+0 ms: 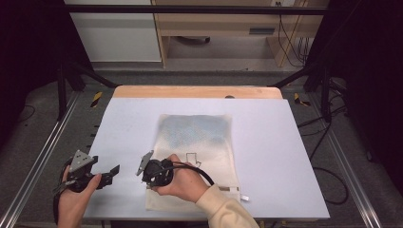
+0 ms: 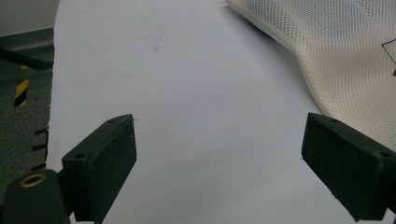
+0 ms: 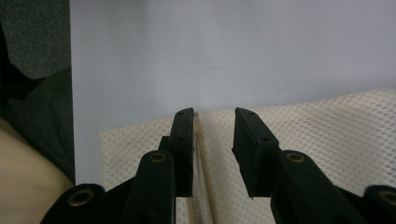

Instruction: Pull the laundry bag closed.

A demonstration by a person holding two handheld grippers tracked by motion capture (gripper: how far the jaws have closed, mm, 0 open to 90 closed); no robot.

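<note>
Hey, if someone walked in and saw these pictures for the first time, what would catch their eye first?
Probably the cream mesh bag lying flat in the middle of the pale table, something bluish showing through its far half. Next, the right hand-held gripper poised over the bag's near left edge, jaws narrowly apart around a thin seam line. The left hand-held gripper sits wide open over bare table, left of the bag.

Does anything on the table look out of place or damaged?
Nothing stands out. The mesh bag lies flat and roughly square to the table, with no tear or spill visible. The right gripper hovers over its near-left edge.
</note>
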